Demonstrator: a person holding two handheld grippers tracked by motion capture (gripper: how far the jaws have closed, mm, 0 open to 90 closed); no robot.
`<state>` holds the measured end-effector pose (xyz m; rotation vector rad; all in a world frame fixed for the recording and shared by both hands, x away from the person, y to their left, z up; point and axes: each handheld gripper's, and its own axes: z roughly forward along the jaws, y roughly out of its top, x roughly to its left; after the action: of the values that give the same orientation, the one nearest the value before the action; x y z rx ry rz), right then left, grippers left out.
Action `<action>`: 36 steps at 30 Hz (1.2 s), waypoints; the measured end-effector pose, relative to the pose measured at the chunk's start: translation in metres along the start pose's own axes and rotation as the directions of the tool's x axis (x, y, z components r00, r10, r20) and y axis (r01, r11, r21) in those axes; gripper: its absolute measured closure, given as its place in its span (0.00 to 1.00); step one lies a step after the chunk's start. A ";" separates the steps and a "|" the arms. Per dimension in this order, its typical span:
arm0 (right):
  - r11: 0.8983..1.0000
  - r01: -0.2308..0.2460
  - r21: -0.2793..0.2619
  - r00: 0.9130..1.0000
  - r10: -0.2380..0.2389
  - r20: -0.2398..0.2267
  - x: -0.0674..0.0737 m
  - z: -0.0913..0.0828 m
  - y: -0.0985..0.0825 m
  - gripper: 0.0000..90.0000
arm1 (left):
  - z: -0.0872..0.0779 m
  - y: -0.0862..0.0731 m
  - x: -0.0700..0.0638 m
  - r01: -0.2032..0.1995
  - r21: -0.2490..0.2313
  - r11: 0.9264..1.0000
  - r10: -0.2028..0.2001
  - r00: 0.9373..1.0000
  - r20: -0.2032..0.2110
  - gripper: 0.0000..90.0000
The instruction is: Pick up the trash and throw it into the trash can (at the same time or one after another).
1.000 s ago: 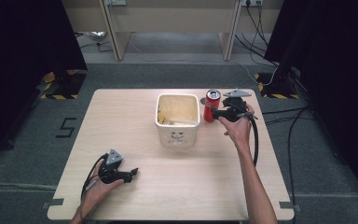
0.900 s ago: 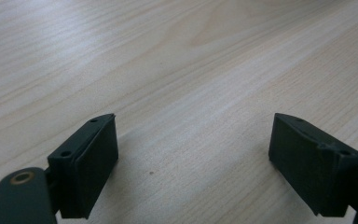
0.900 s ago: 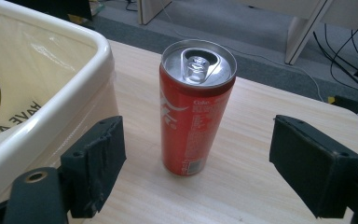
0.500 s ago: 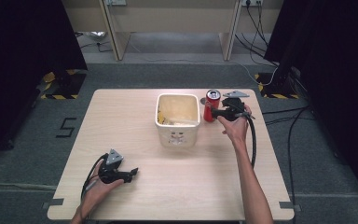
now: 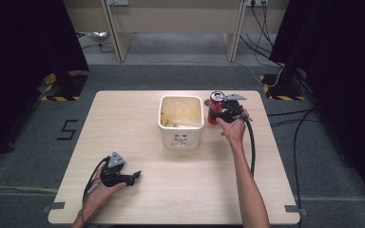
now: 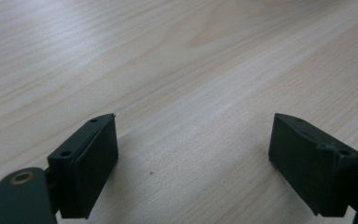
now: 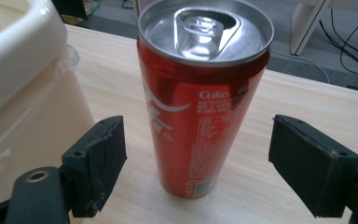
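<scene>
Right tongs (image 7: 196, 168) spread wide, flanking can (image 7: 203, 98) upright on tabletop (image 5: 138, 118) beside bin (image 5: 181, 122); not touching, probably lined up for a grasp. Left tongs (image 6: 193, 163) wide, empty, parked low near front edge.

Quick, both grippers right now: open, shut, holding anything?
Left gripper: open, nothing between its jaws, low over the bare table.
Right gripper: open, jaws either side of the upright red can, not closed on it.
</scene>
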<state>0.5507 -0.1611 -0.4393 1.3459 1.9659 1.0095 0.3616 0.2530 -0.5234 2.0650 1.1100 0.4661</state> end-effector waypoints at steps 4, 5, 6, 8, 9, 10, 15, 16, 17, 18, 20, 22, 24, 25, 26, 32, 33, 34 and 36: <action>1.000 -0.007 0.004 1.000 0.007 0.001 -0.001 0.006 -0.003 0.21 | 0.000 0.000 0.000 0.000 -0.001 1.000 0.000 1.000 0.000 0.17; 1.000 -0.004 0.004 1.000 0.004 0.001 -0.002 0.007 -0.004 0.21 | 0.000 0.000 0.000 0.001 -0.001 1.000 -0.001 1.000 0.000 0.17; 1.000 -0.005 0.003 1.000 0.005 0.001 -0.001 0.008 -0.004 0.21 | 0.000 0.000 0.000 0.001 -0.001 1.000 -0.001 1.000 0.000 0.17; 1.000 -0.002 0.001 1.000 0.002 -0.002 -0.001 0.010 -0.004 0.22 | 0.000 0.000 0.000 0.000 -0.001 1.000 0.000 1.000 0.000 0.17; 1.000 -0.002 -0.002 1.000 0.002 -0.002 -0.001 0.011 -0.004 0.22 | 0.000 0.000 0.000 0.001 -0.001 1.000 -0.001 1.000 0.000 0.17; 1.000 -0.006 -0.003 1.000 0.006 -0.005 -0.001 0.012 -0.004 0.22 | 0.000 0.000 0.000 0.001 -0.002 1.000 -0.001 1.000 0.000 0.17; 1.000 -0.009 -0.004 1.000 0.009 -0.011 0.000 0.017 -0.005 0.23 | 0.000 0.000 0.000 0.000 0.000 1.000 0.000 1.000 0.000 0.17; 1.000 -0.008 -0.005 1.000 0.008 -0.011 0.001 0.019 -0.006 0.23 | 0.000 0.000 0.000 0.001 -0.002 1.000 -0.001 1.000 0.000 0.17; 1.000 -0.005 -0.001 1.000 0.005 -0.011 0.001 0.019 -0.006 0.23 | 0.000 0.000 0.000 0.000 -0.002 1.000 0.000 1.000 0.000 0.17; 1.000 -0.003 0.001 1.000 0.003 -0.011 0.001 0.021 -0.006 0.23 | 0.000 0.000 0.000 0.001 -0.002 1.000 -0.001 1.000 0.000 0.17; 1.000 -0.003 -0.003 1.000 0.003 -0.005 0.001 0.022 -0.005 0.23 | 0.000 0.000 0.000 0.000 0.001 1.000 0.000 1.000 0.000 0.17; 1.000 -0.002 -0.003 1.000 0.002 -0.004 0.001 0.024 -0.005 0.23 | 0.000 0.000 0.000 0.001 -0.001 1.000 -0.001 1.000 0.000 0.17; 1.000 -0.004 -0.004 1.000 0.004 0.000 0.000 0.026 -0.004 0.23 | 0.000 0.000 0.000 0.001 -0.001 1.000 -0.001 1.000 0.000 0.17; 1.000 0.000 -0.005 1.000 0.000 0.000 0.000 0.027 -0.004 0.24 | 0.000 0.000 0.000 0.001 -0.001 1.000 -0.001 1.000 0.000 0.17; 1.000 0.000 -0.007 1.000 0.000 0.001 0.000 0.028 -0.004 0.24 | 0.000 0.000 0.000 0.001 -0.001 1.000 -0.001 1.000 0.000 0.17; 1.000 0.012 -0.022 1.000 -0.012 0.002 -0.002 0.030 -0.003 0.33 | 0.000 0.000 0.000 0.000 0.001 1.000 0.000 1.000 0.000 0.17; 1.000 0.012 -0.021 1.000 -0.012 0.001 -0.002 0.030 -0.003 0.34 | 0.000 0.000 0.000 0.000 0.001 1.000 0.000 1.000 0.000 0.17; 1.000 0.015 -0.024 1.000 -0.015 0.001 -0.002 0.031 -0.002 0.37 | 0.000 0.000 0.000 0.000 0.001 1.000 0.000 1.000 0.000 0.17; 1.000 0.020 -0.023 1.000 -0.020 -0.003 -0.001 0.030 -0.002 0.37 | 0.000 0.000 0.000 0.000 0.001 1.000 0.000 1.000 -0.001 0.17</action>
<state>0.5734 -0.1541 -0.4580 1.3110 1.9600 1.0226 0.3616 0.2530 -0.5233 2.0655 1.1106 0.4665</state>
